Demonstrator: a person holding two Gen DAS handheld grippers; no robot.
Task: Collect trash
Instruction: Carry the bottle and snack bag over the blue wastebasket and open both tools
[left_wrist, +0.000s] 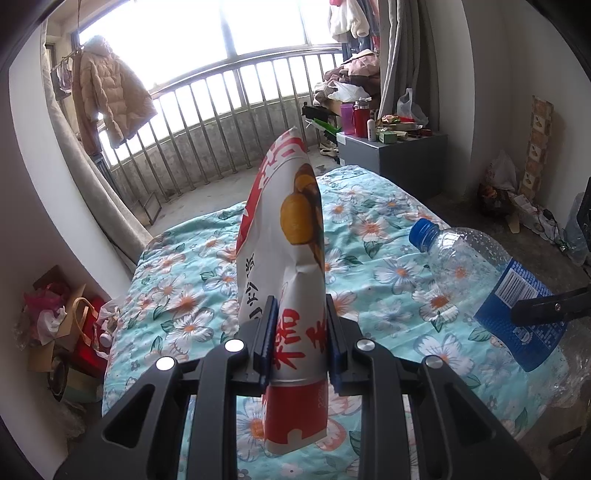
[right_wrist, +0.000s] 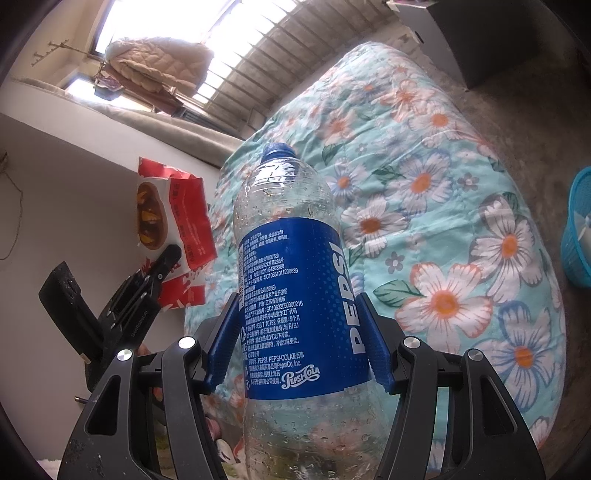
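Both items held up above the floral bed (right_wrist: 443, 192). Right hand-held gripper (right_wrist: 295, 354): jaws fairly wide, clamped on the label of the empty Pepsi bottle (right_wrist: 291, 295), cap pointing away. Left hand-held gripper (left_wrist: 300, 332): jaws narrow, pinching the red-and-white snack bag (left_wrist: 288, 258) near its lower end, bag standing up.

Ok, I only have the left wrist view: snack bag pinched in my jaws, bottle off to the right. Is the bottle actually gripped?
Observer: Yes. The right gripper has its blue pads pressed on both sides of the Pepsi bottle, across the label.
Operator: Anything left in it?
Observer: Looks empty; only droplets inside, blue cap on.
Operator: Any bin nearby?
Observer: A blue mesh basket stands on the floor beside the bed, at the right edge of the right wrist view.
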